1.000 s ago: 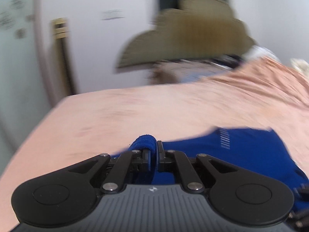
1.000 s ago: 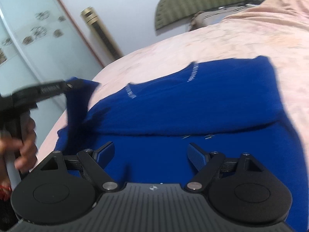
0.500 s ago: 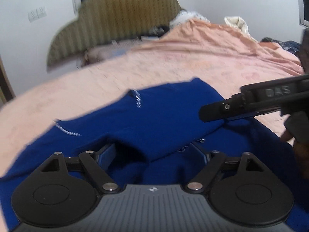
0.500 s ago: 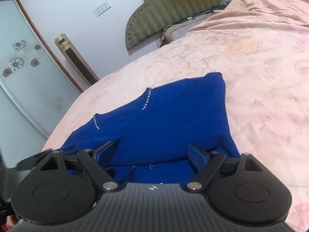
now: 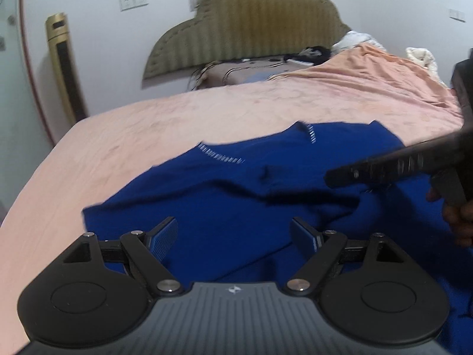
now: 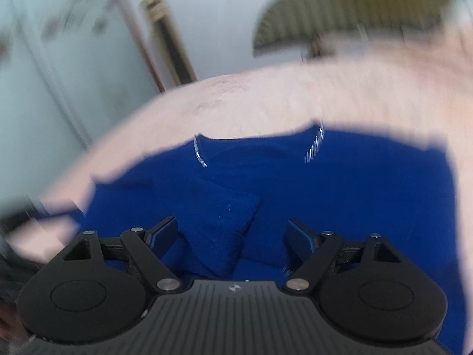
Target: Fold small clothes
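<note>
A small dark blue garment (image 5: 242, 195) with white stitch marks lies partly folded on the pink bedsheet (image 5: 147, 124). My left gripper (image 5: 235, 235) is open and empty, low over the garment's near part. My right gripper (image 6: 232, 233) is open and empty, with a folded blue flap (image 6: 224, 222) lying between its fingers. The right gripper's black body (image 5: 393, 165) reaches in from the right in the left wrist view, above the garment. The right wrist view is blurred by motion.
An olive padded headboard (image 5: 251, 20) stands at the far end of the bed, with rumpled bedding (image 5: 363, 59) at the far right. A gold standing unit (image 5: 65, 65) and glass door are at the left wall. The bed's left edge is near.
My left gripper let go of the blue fabric it pinched and opened. The garment's folded part now lies flat. Both grippers have swung back over the garment; the right one is still moving.
</note>
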